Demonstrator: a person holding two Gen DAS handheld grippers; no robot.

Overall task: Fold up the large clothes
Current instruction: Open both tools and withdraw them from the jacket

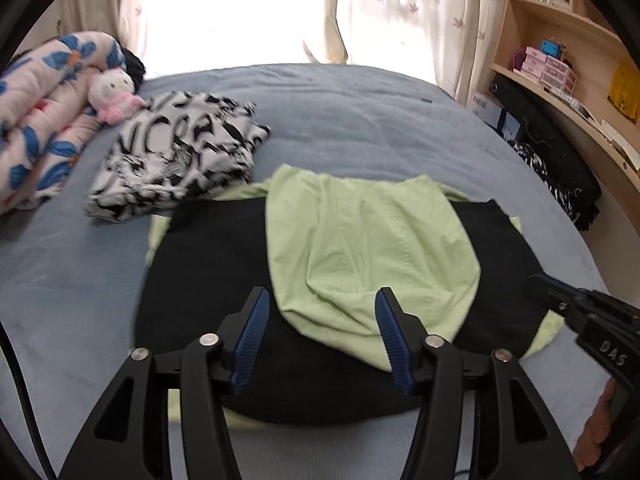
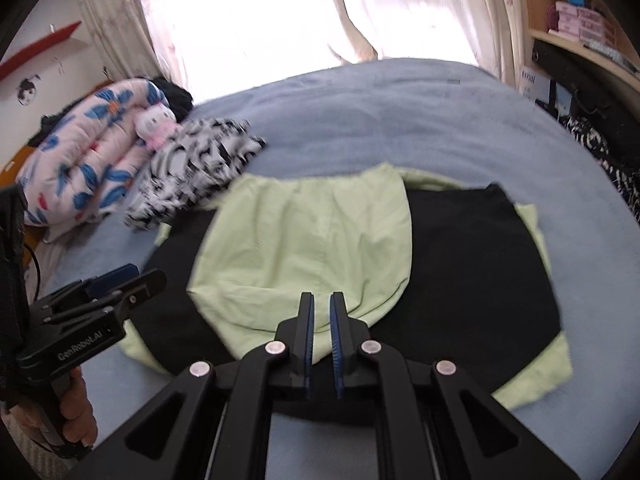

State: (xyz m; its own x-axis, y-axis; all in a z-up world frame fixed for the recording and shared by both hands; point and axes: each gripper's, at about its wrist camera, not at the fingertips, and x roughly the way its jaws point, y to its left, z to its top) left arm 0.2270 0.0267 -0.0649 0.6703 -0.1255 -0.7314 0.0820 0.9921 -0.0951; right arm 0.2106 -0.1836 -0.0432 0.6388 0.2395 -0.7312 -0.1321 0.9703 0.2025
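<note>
A light green garment (image 1: 372, 248) lies folded over a black folding board (image 1: 208, 264) on the blue bed; green cloth also pokes out under the board's edges. The same garment (image 2: 312, 240) and board (image 2: 472, 264) show in the right wrist view. My left gripper (image 1: 322, 300) is open and empty, its fingers hovering either side of the green fold's near edge. My right gripper (image 2: 321, 304) has its fingers nearly together just above the fold's near edge, with a thin gap and nothing clearly held. It shows in the left wrist view (image 1: 540, 284) at the board's right edge.
A folded black-and-white patterned garment (image 1: 176, 156) lies at the far left of the board. A rolled floral quilt (image 1: 44, 120) with a plush toy (image 1: 114, 94) sits at the bed's left. Curtains (image 1: 400, 8) hang behind, and wooden shelves (image 1: 560, 48) stand to the right.
</note>
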